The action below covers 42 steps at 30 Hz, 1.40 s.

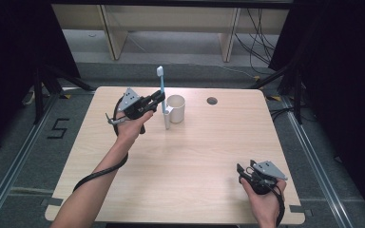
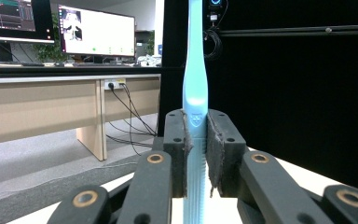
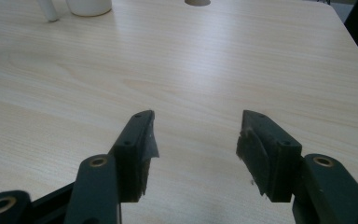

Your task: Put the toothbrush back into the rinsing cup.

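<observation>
Toothbrush (image 1: pixel 162 93) is held upright, head uppermost, clamped at mid-handle between the pads of the left gripper (image 1: pixel 159 98); in the left gripper view the pads (image 2: pixel 185 140) are seen pressed flat against both sides of the blue handle (image 2: pixel 195 100). The brush is carried above the far part of the table (image 1: pixel 180 161), just beside the white cup (image 1: pixel 176 108), on its left, with the lower end of the handle near the cup's side and not inside it. Whether that end touches the table cannot be told.

The right gripper (image 1: pixel 245 172) is noted at the near right corner, well apart from the work; its jaws stand wide with nothing between them, bare tabletop (image 3: pixel 191 88) showing in the gap.

Step in hand is judged to be placement of the brush into the cup. For the next move, the handle end would need to be lifted clear of the rim, brought over the opening and lowered before release.
</observation>
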Each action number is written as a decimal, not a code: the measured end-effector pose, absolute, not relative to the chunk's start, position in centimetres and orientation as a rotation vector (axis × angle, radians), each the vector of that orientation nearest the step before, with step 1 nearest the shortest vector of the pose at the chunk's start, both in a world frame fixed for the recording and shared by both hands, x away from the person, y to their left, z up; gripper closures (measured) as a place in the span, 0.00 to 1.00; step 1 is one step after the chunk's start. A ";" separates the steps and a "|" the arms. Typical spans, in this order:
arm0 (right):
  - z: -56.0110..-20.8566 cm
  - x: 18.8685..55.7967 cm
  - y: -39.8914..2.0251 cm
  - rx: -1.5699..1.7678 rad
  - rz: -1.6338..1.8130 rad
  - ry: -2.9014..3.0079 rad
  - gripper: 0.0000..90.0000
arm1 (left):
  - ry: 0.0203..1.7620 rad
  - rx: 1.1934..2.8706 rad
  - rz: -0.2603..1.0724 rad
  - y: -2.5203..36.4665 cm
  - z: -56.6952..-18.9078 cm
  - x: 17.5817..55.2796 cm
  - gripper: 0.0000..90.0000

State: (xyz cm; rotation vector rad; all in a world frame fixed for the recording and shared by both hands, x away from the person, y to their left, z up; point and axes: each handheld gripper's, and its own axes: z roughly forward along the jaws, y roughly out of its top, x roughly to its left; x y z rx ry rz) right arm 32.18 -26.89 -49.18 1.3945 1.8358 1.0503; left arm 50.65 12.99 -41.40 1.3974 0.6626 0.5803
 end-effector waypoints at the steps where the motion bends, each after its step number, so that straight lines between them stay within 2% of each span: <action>1: -49.2 32.2 -26.9 1.393 1.050 1.836 0.51 | 0.663 1.400 0.581 13.0 -41.4 50.7 0.87; 42: -49.1 32.2 -27.1 1.389 1.054 1.825 0.51 | 0.696 1.439 0.580 12.0 -42.3 52.6 0.87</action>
